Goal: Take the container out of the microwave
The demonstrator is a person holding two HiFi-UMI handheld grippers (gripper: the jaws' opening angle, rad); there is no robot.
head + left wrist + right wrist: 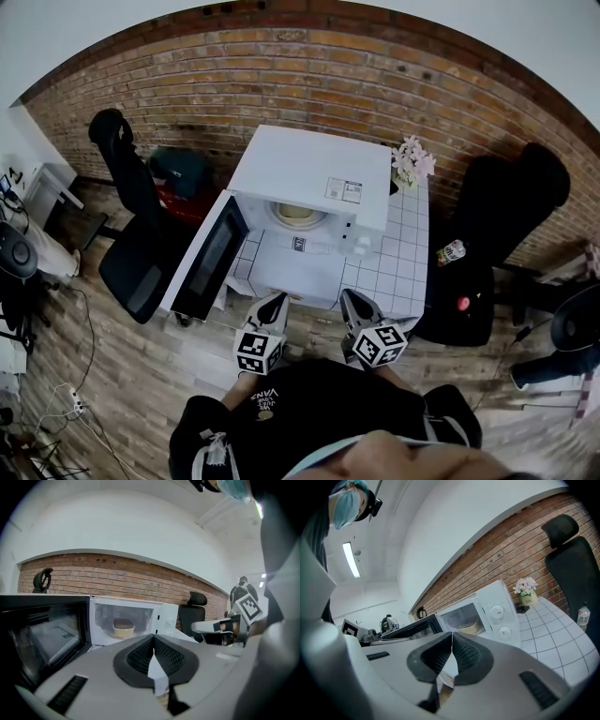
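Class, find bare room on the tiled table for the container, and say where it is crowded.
Bare tiles lie right of the microwave, nearer than the flower pot. Crowded: the left side, where the open door swings out.

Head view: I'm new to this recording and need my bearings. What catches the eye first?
The white microwave stands on the tiled table against the brick wall, its door swung wide to the left and a pale container sitting inside. Below it, the left gripper and right gripper point at it side by side, fingers shut and empty, short of the opening.
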